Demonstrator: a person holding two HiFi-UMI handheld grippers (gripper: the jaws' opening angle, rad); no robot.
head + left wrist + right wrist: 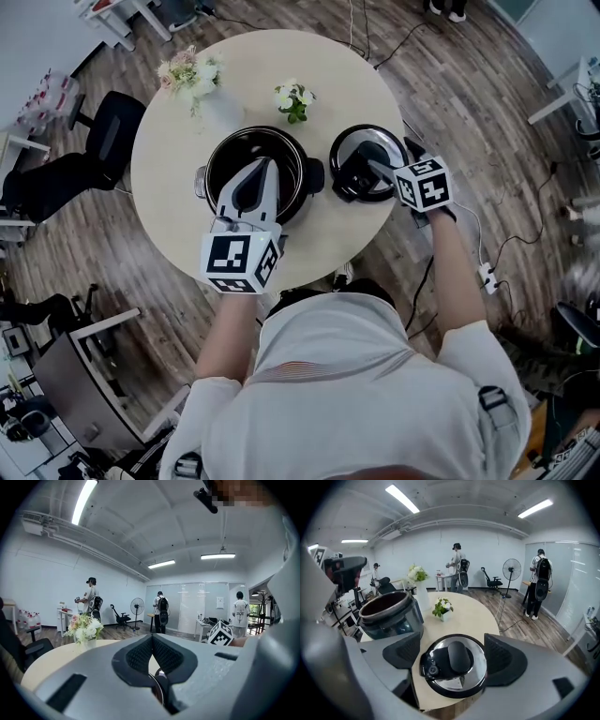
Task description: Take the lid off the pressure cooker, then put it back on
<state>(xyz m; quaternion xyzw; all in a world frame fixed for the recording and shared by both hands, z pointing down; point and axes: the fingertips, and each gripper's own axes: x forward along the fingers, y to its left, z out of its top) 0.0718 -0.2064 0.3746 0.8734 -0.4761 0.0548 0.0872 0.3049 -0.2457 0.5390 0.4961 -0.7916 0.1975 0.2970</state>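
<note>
Two jaws of my right tool (453, 653) gape wide, empty; the lid (453, 667) lies straight ahead, centred on the gap, cooker pot (389, 613) leftward.

An open-plan office workroom: grey-brown wood-plank floor (469, 103), black swivel office chair (117, 122), glass partition wall (197, 606), long ceiling strip lights (84, 498), black pedestal fan (511, 569)
</note>
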